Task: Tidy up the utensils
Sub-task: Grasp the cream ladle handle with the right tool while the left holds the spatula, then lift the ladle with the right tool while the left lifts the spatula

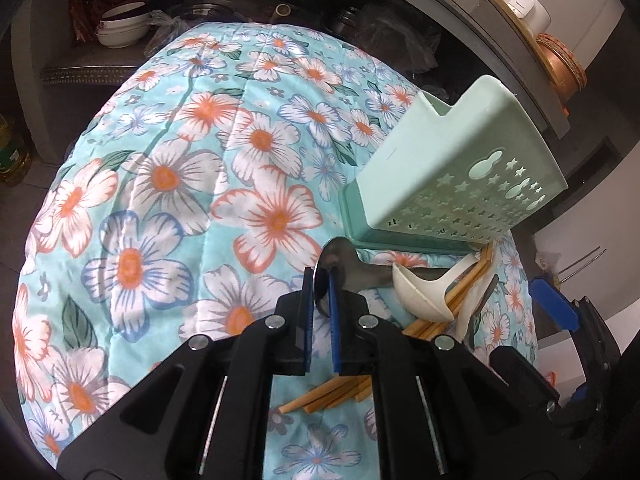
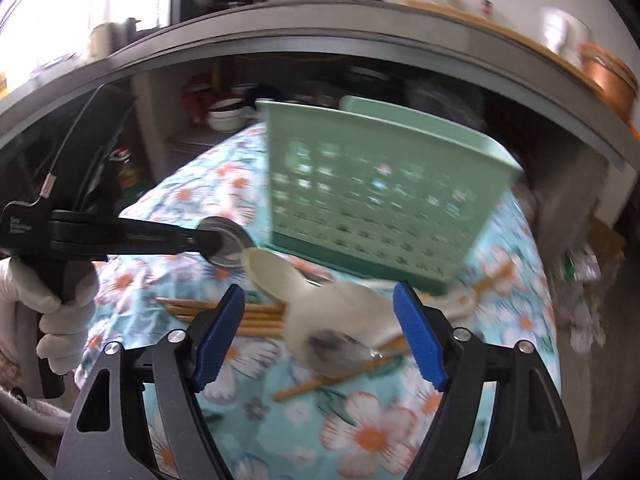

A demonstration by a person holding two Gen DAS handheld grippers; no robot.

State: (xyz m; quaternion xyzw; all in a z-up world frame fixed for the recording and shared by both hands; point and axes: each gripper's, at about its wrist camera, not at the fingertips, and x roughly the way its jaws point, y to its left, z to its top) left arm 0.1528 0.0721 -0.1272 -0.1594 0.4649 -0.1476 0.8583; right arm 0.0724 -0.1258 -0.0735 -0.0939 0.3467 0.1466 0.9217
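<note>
Blue-padded fingers of the left gripper are seen pinched almost together on the bowl of a metal spoon, which is held edge-on between the pads with its handle running off to the right toward the other utensils. From the right wrist view, this gripper is seen reaching in from the left, angled downward, and it is gripped by a hand in a white glove. The right gripper is held with its jaws wide apart and nothing pressed between the pads; it is tilted down over a heap of utensils, and much of its view is blurred.

Beneath its spread fingers, a white ladle-shaped spoon, a second metal spoon and several wooden chopsticks are seen lying loosely together. A mint-green perforated utensil holder is stood just behind this heap, touching or nearly touching it.

Everything is set on a quilted cloth printed with orange, white and blue flowers on a turquoise ground. Behind it, a grey counter edge is seen with dark pans above, and stacked white bowls are stored on a shelf underneath.
</note>
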